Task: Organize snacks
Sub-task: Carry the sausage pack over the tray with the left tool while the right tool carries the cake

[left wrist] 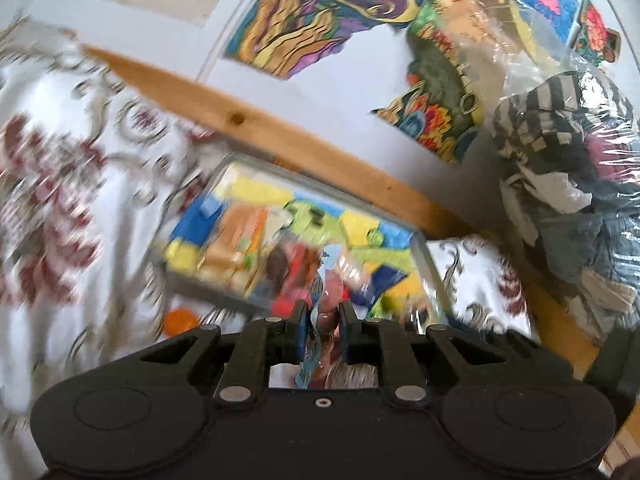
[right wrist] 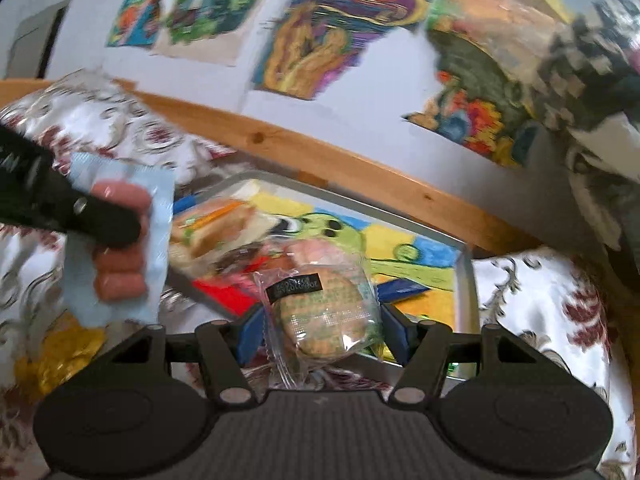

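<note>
Blue-padded right gripper (right wrist: 322,330) clamping wrapped biscuit (right wrist: 326,316), apparently

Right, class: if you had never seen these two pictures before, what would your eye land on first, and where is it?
Probably the bright drawings across the white wall at the back. Next, the round biscuit in clear wrap gripped in the right tool in front of the tray, and to its left the pale blue sausage packet pinched in the left tool.

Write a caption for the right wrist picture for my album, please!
Right gripper holds a wrapped round biscuit over the snack tray, while the left gripper carries a blue sausage packet.
</note>
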Demonstrator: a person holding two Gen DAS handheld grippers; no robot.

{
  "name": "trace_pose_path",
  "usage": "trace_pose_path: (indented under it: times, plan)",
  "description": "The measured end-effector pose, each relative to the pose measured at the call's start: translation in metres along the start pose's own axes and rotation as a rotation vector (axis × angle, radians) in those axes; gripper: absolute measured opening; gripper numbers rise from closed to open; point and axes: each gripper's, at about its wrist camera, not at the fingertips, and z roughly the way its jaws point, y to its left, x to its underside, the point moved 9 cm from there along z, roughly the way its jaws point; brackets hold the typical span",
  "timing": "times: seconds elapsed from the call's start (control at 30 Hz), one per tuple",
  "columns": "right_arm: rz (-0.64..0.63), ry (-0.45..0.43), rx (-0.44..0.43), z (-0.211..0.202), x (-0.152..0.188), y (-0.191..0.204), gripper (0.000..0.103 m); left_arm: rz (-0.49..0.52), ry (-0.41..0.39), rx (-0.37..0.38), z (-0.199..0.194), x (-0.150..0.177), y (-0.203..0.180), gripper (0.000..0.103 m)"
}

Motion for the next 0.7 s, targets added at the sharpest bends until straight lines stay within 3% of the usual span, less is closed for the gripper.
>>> trace_pose_path:
  times: [0.23, 0.4, 0.7]
  plan:
    - [0.086, -0.037, 0.056, 0.019, -0.006, -0.032, 0.067, -0.010, -0.009, 0.013, 0.065, -0.034, -0.023, 0.017]
    - [0.126, -0.039, 0.035, 0.042, -0.010, -0.036, 0.067, -0.036, 0.001, -0.014, 0.105, -0.051, -0.019, 0.017]
    - [0.037, -0.026, -0.015, 0.068, -0.002, -0.011, 0.064, -0.087, 0.042, -0.076, 0.142, -0.043, 0.009, 0.017]
